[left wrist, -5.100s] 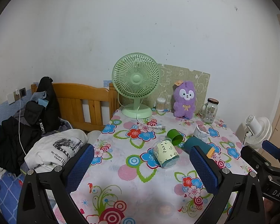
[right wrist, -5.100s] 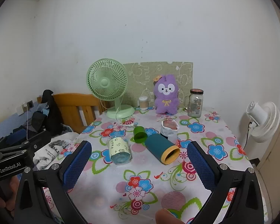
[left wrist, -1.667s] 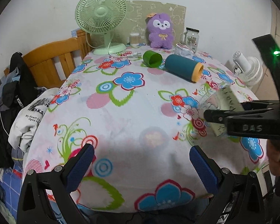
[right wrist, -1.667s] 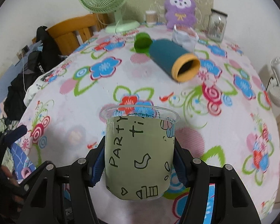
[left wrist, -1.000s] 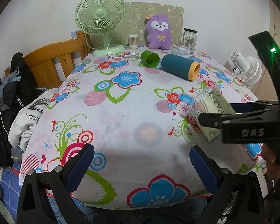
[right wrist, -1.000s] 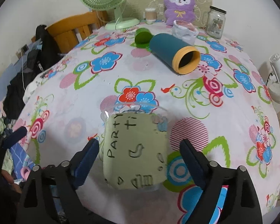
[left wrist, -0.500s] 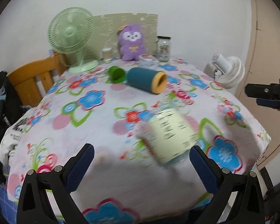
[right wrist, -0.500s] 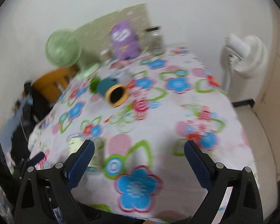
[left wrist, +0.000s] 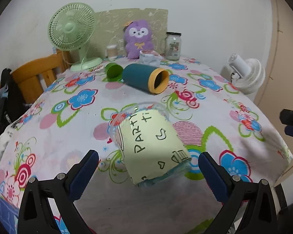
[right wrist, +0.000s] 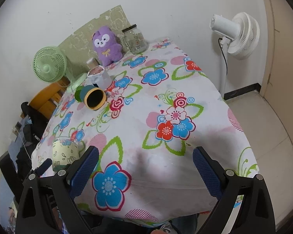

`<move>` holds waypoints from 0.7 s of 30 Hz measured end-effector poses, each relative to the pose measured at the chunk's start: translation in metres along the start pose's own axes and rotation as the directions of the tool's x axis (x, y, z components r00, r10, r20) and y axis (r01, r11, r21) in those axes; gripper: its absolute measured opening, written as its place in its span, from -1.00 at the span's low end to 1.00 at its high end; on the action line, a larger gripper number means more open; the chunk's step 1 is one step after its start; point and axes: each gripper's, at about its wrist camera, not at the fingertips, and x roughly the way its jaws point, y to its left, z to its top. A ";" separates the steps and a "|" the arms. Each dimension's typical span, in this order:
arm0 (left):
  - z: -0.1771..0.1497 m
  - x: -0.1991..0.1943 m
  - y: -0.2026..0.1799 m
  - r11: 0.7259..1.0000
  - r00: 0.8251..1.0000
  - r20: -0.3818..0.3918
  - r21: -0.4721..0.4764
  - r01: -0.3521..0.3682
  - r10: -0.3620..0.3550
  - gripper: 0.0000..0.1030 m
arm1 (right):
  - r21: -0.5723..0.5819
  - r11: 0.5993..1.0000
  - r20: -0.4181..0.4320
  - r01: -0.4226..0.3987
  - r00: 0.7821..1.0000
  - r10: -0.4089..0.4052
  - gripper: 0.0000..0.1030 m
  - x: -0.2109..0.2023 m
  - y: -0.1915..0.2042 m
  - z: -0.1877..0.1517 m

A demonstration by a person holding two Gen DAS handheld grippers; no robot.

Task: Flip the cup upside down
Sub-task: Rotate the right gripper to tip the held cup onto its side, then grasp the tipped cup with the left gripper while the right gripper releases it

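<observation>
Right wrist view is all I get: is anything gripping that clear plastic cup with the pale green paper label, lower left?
Observer: No. The clear plastic cup has its near end between the left gripper's wide-open fingers, with gaps on both sides.
Operator: Any writing on it?
Observer: Yes, handwritten "PARTY" runs along its label.
Operator: And behind the orange-rimmed teal tube?
Observer: A small green cup on its side, mouth facing the left camera.

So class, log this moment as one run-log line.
clear plastic cup with pale green PARTY label: standing rim up on floral tablecloth, not flipped | left gripper: jaws open around it | right gripper: open, clear
</observation>
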 end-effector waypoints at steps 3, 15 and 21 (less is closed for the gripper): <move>-0.004 0.009 -0.005 1.000 1.000 -0.017 0.017 -0.006 0.006 1.00 | 0.006 1.000 -0.002 -0.008 1.000 0.008 0.90 0.002 -0.004 -0.001; -0.010 0.009 -0.003 1.000 1.000 0.029 0.001 -0.011 0.011 0.46 | 0.024 1.000 -0.016 -0.015 1.000 0.015 0.90 0.006 -0.012 -0.004; -0.004 -0.005 0.006 0.999 0.998 0.057 0.004 -0.039 0.039 0.43 | 0.007 1.000 -0.026 -0.030 0.999 0.030 0.90 0.009 -0.004 -0.007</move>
